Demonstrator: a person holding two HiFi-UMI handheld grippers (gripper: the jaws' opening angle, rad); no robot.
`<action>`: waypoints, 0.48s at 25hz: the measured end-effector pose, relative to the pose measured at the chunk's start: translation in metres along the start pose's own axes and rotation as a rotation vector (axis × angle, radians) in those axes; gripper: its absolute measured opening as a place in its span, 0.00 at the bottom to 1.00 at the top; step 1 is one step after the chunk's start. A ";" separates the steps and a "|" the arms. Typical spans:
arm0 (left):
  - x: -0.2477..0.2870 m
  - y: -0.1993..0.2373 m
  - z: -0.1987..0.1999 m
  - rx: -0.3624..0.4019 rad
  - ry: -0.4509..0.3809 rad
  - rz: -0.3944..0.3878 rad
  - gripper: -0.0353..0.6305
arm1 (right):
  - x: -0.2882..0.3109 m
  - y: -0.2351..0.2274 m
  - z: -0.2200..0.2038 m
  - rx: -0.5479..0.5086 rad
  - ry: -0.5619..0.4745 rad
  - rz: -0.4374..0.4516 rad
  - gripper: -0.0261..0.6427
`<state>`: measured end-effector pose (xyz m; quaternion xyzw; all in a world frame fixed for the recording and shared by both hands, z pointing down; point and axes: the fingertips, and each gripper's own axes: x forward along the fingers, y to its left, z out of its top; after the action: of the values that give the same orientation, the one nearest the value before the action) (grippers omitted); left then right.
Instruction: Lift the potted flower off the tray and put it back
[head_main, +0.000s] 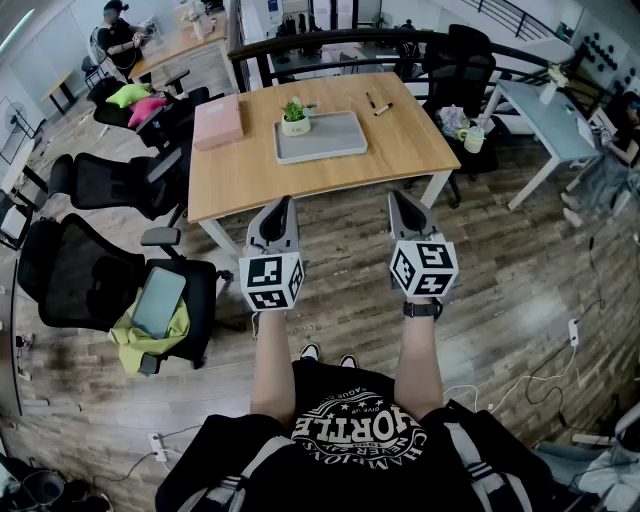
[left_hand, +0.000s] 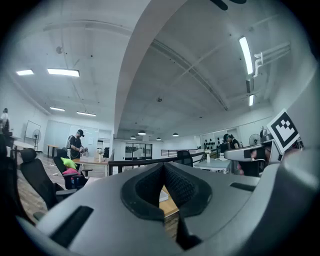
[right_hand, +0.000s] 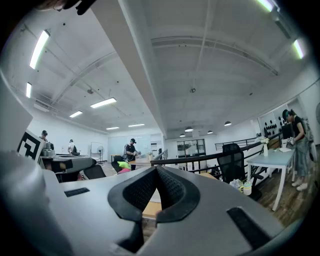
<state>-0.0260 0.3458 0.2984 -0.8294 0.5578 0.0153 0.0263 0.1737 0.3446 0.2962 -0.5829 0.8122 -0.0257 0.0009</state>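
Note:
A small potted flower (head_main: 295, 116) in a white pot stands at the left end of a grey tray (head_main: 328, 139) on a wooden table (head_main: 400, 150). Both grippers hover over the floor well short of the table's near edge. My left gripper (head_main: 278, 205) is shut with nothing in it, and my right gripper (head_main: 402, 200) is likewise shut and empty. In the left gripper view the jaws (left_hand: 164, 167) meet with a sliver of table showing below them. In the right gripper view the jaws (right_hand: 156, 171) also touch.
A pink box (head_main: 218, 121) lies on the table's left part and a pen (head_main: 383, 108) at the back right. Black office chairs (head_main: 110, 285) crowd the floor at left. A light table (head_main: 545, 115) stands at right. A person (head_main: 120, 38) is at a far desk.

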 end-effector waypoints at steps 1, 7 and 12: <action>0.000 -0.002 0.000 -0.002 -0.003 -0.004 0.08 | -0.001 0.000 0.000 -0.001 -0.002 0.003 0.07; -0.009 -0.017 -0.007 -0.027 -0.003 -0.002 0.08 | -0.010 -0.001 -0.007 0.006 0.001 0.031 0.07; -0.015 -0.031 -0.018 -0.021 0.008 -0.027 0.08 | -0.016 -0.001 -0.021 0.029 0.001 0.038 0.07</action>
<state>-0.0029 0.3700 0.3184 -0.8372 0.5464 0.0178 0.0154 0.1795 0.3607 0.3166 -0.5673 0.8226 -0.0376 0.0096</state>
